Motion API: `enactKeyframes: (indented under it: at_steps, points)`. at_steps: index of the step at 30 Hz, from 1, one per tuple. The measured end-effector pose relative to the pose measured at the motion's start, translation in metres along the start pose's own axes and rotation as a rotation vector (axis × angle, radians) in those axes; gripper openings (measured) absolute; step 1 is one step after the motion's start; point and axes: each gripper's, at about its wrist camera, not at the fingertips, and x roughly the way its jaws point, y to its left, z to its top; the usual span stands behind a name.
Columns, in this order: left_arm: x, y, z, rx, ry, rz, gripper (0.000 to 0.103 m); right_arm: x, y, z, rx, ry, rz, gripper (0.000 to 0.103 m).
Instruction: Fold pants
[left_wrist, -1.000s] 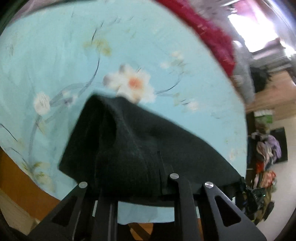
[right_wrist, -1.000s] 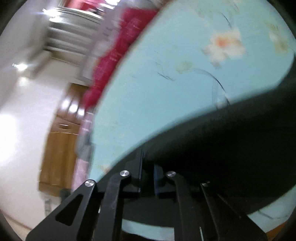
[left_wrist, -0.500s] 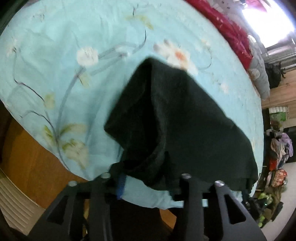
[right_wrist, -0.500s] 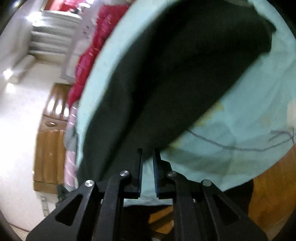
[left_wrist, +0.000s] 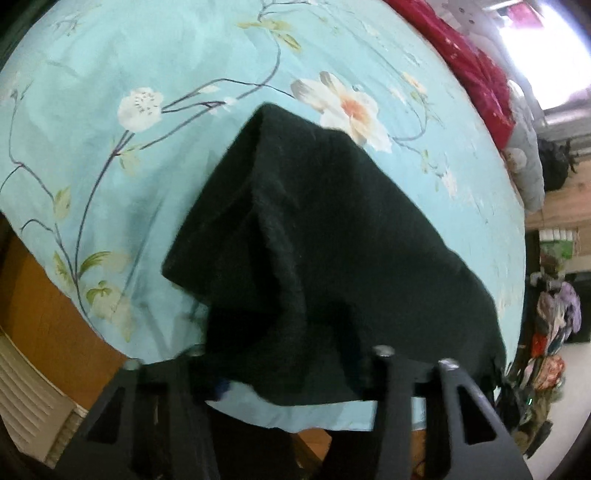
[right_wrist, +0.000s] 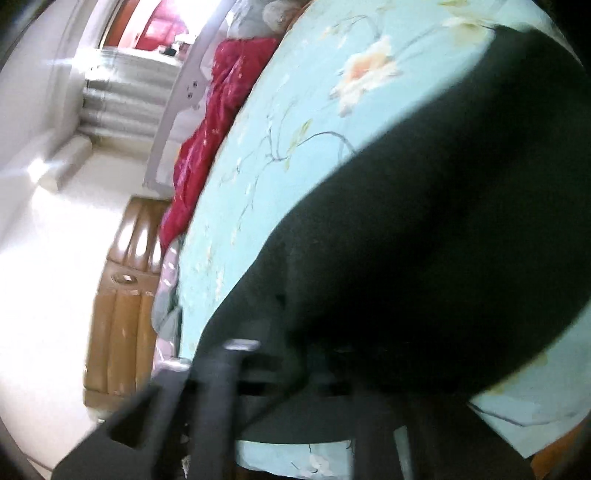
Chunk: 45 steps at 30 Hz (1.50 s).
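Note:
The dark green pants (left_wrist: 332, 240) lie bunched and partly folded on a light blue flowered bedsheet (left_wrist: 147, 55). My left gripper (left_wrist: 291, 369) stands at the near edge of the pants, its jaws spread wide, with cloth draped between and over them. In the right wrist view the pants (right_wrist: 424, 258) fill the right side, blurred. My right gripper (right_wrist: 295, 354) is at their near edge; its jaws stand apart and cloth covers the gap.
A red blanket (left_wrist: 476, 70) and grey pillow (left_wrist: 528, 173) lie along the far side of the bed. The wooden bed frame (left_wrist: 44, 332) shows below the sheet's edge. A pile of clothes (left_wrist: 554, 332) sits on the floor at right.
The left jaws have spread from shut to wide apart over the last second. The right jaws, nearly shut half a second ago, now stand apart. Both cameras shifted closer over the pants.

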Motion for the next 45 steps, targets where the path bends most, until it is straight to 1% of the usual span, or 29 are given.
enactKeyframes:
  at_steps: [2,5,7,10,12,14,16,17,18,20,21,22,23,24,26,27,30,31,33,34,36,38,39,40,41,42,43,44,45]
  points:
    - [-0.008,0.004,0.001,-0.006,-0.002,-0.023,0.025,-0.022,0.007,-0.004,-0.008,-0.014,0.074,0.007]
    - [-0.012,0.014,0.001,-0.005,0.008,-0.04,0.027,-0.048,0.014,-0.022,-0.049,0.019,0.141,0.007]
    - [-0.005,0.023,0.002,-0.017,0.025,-0.025,0.028,-0.053,-0.003,-0.036,-0.038,0.051,0.101,0.007]
    - [0.008,0.031,0.001,-0.05,0.063,-0.012,0.029,-0.042,-0.045,-0.055,0.033,0.115,-0.027,0.007]
    - [0.004,0.03,-0.001,-0.017,0.065,0.005,0.033,-0.038,-0.056,-0.058,0.076,0.126,-0.021,0.007]
    - [-0.005,0.024,-0.003,0.056,0.07,0.016,0.033,-0.045,-0.053,-0.058,0.075,0.127,-0.021,0.009]
    - [-0.024,0.018,-0.01,0.173,0.076,-0.024,0.039,-0.062,-0.051,-0.053,0.046,0.139,-0.054,0.012]
    - [-0.033,0.017,-0.012,0.213,0.072,-0.035,0.046,-0.071,-0.052,-0.05,0.048,0.14,-0.056,0.013]
    - [-0.048,0.015,-0.014,0.254,0.035,-0.036,0.057,-0.079,-0.053,-0.046,0.054,0.133,-0.058,0.015]
    - [-0.065,0.014,-0.011,0.278,-0.039,-0.025,0.072,-0.113,-0.062,-0.04,0.074,0.074,-0.069,0.023]
    - [-0.071,0.014,-0.005,0.27,-0.081,-0.017,0.075,-0.131,-0.068,-0.035,0.095,0.02,-0.083,0.033]
    - [-0.073,0.014,0.006,0.24,-0.107,-0.01,0.075,-0.143,-0.074,-0.027,0.117,-0.036,-0.091,0.047]
    - [-0.072,0.015,0.013,0.21,-0.108,-0.018,0.075,-0.153,-0.078,-0.021,0.138,-0.087,-0.1,0.054]
    - [-0.067,0.015,0.024,0.168,-0.087,-0.051,0.075,-0.162,-0.081,-0.014,0.163,-0.138,-0.111,0.061]
    - [-0.054,0.017,0.036,0.112,-0.049,-0.081,0.075,-0.175,-0.084,-0.002,0.185,-0.228,-0.08,0.061]
    - [-0.043,0.017,0.041,0.086,-0.023,-0.086,0.075,-0.175,-0.084,0.003,0.184,-0.237,-0.088,0.061]
    - [-0.022,0.016,0.046,0.046,0.025,-0.07,0.075,-0.168,-0.091,0.005,0.214,-0.195,-0.19,0.061]
    - [-0.017,0.02,0.04,0.042,0.028,-0.075,0.075,-0.164,-0.097,0.002,0.259,-0.189,-0.158,0.061]
    - [-0.009,0.016,0.042,0.042,0.03,-0.071,0.075,-0.157,-0.11,-0.007,0.375,-0.188,-0.022,0.061]
    - [-0.004,0.012,0.043,0.05,0.035,-0.052,0.075,-0.153,-0.115,-0.009,0.407,-0.184,0.017,0.061]
    - [-0.003,0.006,0.044,0.063,0.041,-0.035,0.075,-0.141,-0.115,-0.005,0.428,-0.166,0.037,0.061]
    - [-0.001,0.0,0.046,0.078,0.033,-0.018,0.073,-0.131,-0.114,0.0,0.452,-0.152,0.056,0.057]
    - [-0.001,-0.003,0.047,0.085,0.032,-0.007,0.069,-0.13,-0.111,0.007,0.425,-0.169,0.038,0.043]
    - [-0.002,-0.006,0.047,0.085,0.028,0.01,0.064,-0.134,-0.11,0.01,0.379,-0.166,0.026,0.016]
    - [-0.007,-0.007,0.045,0.086,0.014,0.016,0.053,-0.136,-0.104,0.016,0.336,-0.167,0.014,0.01]
    - [-0.015,-0.01,0.044,0.094,-0.012,0.013,0.043,-0.145,-0.09,0.023,0.269,-0.194,0.028,0.01]
    - [-0.023,-0.014,0.043,0.105,-0.044,-0.002,0.038,-0.157,-0.072,0.027,0.178,-0.226,0.051,0.01]
    - [-0.027,-0.015,0.043,0.108,-0.063,-0.018,0.035,-0.167,-0.053,0.031,0.067,-0.264,0.038,0.009]
    - [-0.029,-0.014,0.044,0.099,-0.077,-0.013,0.035,-0.177,-0.04,0.032,-0.028,-0.299,-0.013,0.009]
